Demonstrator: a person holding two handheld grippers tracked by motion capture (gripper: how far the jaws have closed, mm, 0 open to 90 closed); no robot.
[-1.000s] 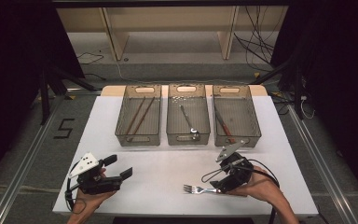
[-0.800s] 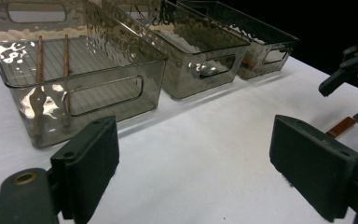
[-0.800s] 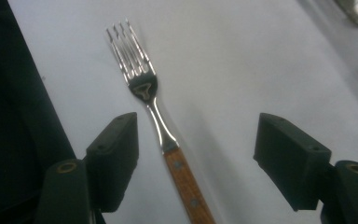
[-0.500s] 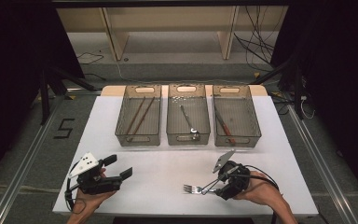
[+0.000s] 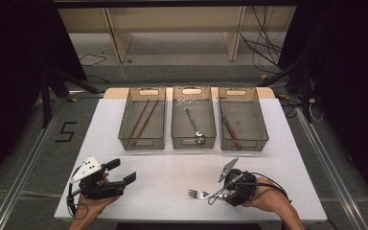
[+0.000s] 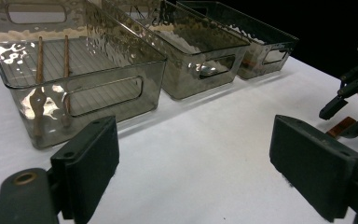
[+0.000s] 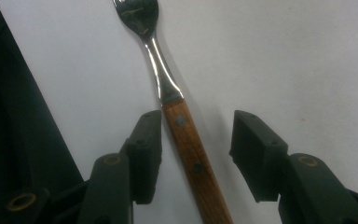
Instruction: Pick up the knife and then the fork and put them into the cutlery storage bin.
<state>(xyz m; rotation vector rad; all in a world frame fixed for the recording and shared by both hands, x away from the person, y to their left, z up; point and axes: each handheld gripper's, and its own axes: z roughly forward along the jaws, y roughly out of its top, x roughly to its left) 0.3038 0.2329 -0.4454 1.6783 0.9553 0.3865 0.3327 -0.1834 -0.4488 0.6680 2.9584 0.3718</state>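
The right tool point(image 7: 196, 140) sat low over the bench point(image 5: 172, 172) with its jaws half spread and just closing in, the fork point(image 7: 182, 140) lying between them. In the right gripper view the wooden handle ran up between the two pads, close against the left pad and apart from the right one; neither pad yet pressed on it, so the fork was straddled, not pinched. The fork's long axis lay almost in line with the tool's own reach, slightly slanted, its metal neck and tines pointing away from the tool. In the high view the fork point(image 5: 202, 194) lay flat near the bench's front edge, tines toward the person's left, handle under the right tool point(image 5: 223, 191). As I judged it, the coming squeeze turned on that offset: the left pad would meet the handle first and could nudge it sideways before the right pad arrived.

The left tool point(image 5: 120, 173) rested well apart at the front left, jaws spread wide on nothing. Three bins point(image 5: 193, 142) stood across the far side.
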